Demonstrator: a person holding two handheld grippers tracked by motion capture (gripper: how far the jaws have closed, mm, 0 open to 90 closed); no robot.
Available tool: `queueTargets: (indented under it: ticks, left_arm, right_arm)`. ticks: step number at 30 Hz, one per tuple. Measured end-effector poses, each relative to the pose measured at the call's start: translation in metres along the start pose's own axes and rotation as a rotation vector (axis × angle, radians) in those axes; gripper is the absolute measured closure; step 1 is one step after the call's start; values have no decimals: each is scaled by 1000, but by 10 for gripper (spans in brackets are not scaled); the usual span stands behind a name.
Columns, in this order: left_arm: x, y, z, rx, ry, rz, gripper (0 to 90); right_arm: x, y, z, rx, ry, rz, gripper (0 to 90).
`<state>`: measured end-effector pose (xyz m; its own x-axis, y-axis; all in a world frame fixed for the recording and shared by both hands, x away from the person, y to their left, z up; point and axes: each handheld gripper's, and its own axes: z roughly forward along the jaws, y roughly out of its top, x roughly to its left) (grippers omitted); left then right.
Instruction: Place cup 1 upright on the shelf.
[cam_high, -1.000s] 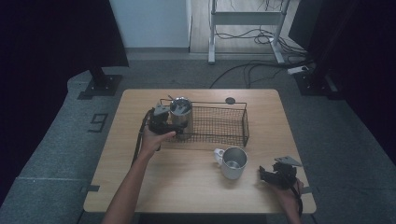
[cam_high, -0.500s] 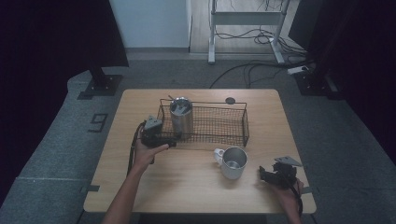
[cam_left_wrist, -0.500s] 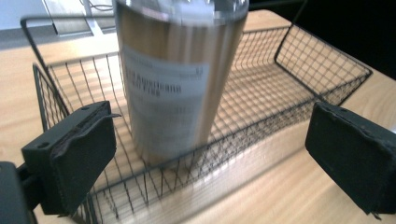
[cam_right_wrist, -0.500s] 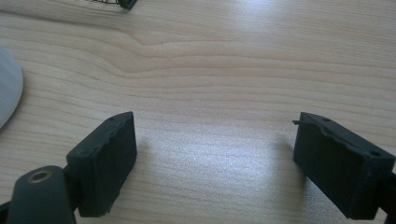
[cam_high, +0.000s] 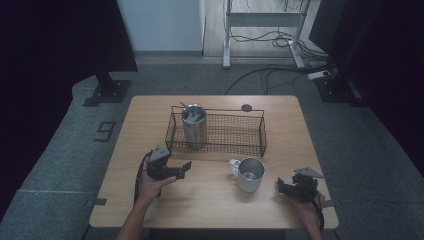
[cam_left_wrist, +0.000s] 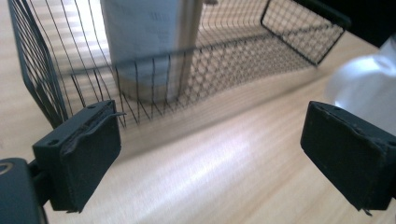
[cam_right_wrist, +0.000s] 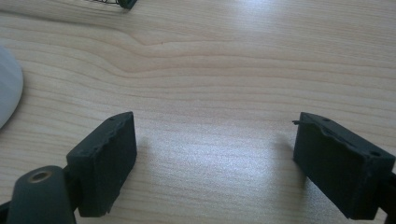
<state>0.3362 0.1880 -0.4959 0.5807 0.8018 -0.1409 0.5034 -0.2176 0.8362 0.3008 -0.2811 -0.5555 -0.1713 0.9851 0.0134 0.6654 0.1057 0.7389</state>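
Observation:
A tall steel tumbler (cam_high: 193, 125) stands upright in the left end of a black wire basket (cam_high: 235, 135). The left gripper view has the tumbler (cam_left_wrist: 149, 42) behind the basket mesh (cam_left_wrist: 243, 60). My left gripper (cam_high: 182, 169) is open and empty in front of the basket's left corner, jaws pointing right. A white metal mug (cam_high: 248, 174) sits on the table in front of the basket; its blurred side (cam_left_wrist: 369, 88) appears beyond the left gripper (cam_left_wrist: 210, 158). My right gripper (cam_high: 282, 188) rests open near the front right edge, right of the mug. Bare wood lies between its jaws (cam_right_wrist: 215, 163).
The wooden table (cam_high: 150, 115) holds a small dark round disc (cam_high: 246, 107) behind the basket. A pale curved edge of the mug (cam_right_wrist: 8, 88) shows at the left of the right gripper view. Dark floor, stands and cables surround the table.
My left gripper has let go of the tumbler, which stays standing in the basket, and has drawn back toward the front and down. The right gripper has not moved.

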Motion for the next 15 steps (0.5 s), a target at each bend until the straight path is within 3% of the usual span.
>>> queueTargets:
  ticks: [6, 15]
  left_arm:
    - [-1, -19, 2, 43, 3, -1, 55]
    - [-3, -26, 3, 50, 16, 9, 58]
  right_arm:
    - [0, 0, 0, 0, 0, 0, 130]
    - [0, 0, 0, 1, 0, -1, 129]
